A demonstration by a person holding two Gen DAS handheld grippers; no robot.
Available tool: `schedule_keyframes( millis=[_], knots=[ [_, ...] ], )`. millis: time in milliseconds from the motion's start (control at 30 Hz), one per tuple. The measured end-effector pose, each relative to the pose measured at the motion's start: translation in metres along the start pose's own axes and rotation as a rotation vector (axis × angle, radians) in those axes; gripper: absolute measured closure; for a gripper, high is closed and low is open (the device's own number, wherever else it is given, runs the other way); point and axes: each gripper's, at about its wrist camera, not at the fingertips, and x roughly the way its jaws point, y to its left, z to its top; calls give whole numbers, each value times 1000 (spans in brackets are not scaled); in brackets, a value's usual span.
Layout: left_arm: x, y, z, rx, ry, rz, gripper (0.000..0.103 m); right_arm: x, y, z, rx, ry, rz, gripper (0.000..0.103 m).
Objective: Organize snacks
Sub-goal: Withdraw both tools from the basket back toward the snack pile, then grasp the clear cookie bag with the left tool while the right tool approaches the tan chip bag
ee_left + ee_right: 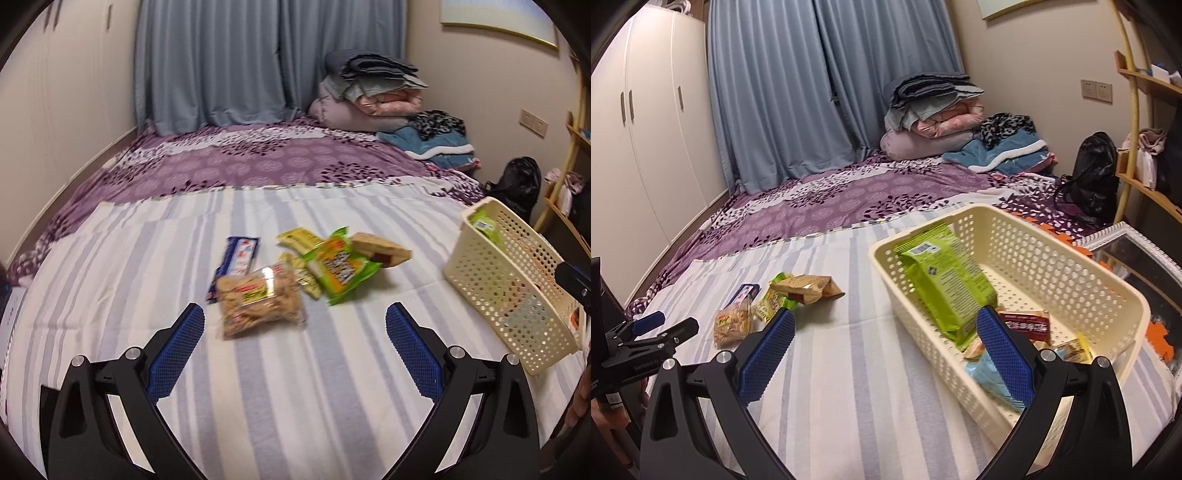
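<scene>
From my left wrist camera, the left hand-held gripper (pixel 294 325) stands released, its blue pads spread wide with nothing between them, hovering over the striped sheet (pixel 295 387) on the bed. Just ahead of its left pad lies a clear bag of tan snacks (pixel 260 304), touching a blue wrapper (pixel 236 262) behind it. Beside these, a green and yellow packet (pixel 341 267) overlaps small yellow-green sachets (pixel 299 240), and a brown packet (pixel 380 251) rests against its far side. All of these lie loose on the sheet, outside the basket.

From my right wrist camera, the right hand-held gripper (pixel 885 325) is likewise released and empty; its right pad sits over the near wall of the cream perforated basket (pixel 1071 280), its left pad over bare sheet. Inside the basket I note a large green bag (pixel 945 284) leaning upright toward the left wall, a red packet (pixel 1028 325), a small yellow packet (pixel 1075 349) and a light blue packet (pixel 986 373) on the floor near the gripper end. The basket stands on the sheet to the right of the loose pile, well apart from it.

Farther off, a purple patterned bedspread (pixel 849 199) covers the bed. Folded bedding (pixel 931 118) is stacked at the far corner, before blue curtains (pixel 783 92). A white wardrobe (pixel 646 129) stands left; a black bag (pixel 1097 173) sits right, by wooden shelves (pixel 1145 155).
</scene>
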Motion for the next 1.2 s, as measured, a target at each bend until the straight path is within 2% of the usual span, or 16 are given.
schedule_keyframes(
  millis=[300,533,900,1100,1200],
  knots=[
    [6,55,-14,-119,21,39,3,18,30,-11,-52,56,58,5],
    [25,58,-20,-141,55,41,3,30,47,-23,-94,101,94,5],
    [69,35,-10,-121,99,-66,3,45,60,-37,-111,153,124,5],
    [110,36,-5,-188,124,-144,3,55,60,-42,-110,179,134,5],
    [126,39,-4,-206,135,-125,3,60,58,-44,-103,191,135,5]
  ],
)
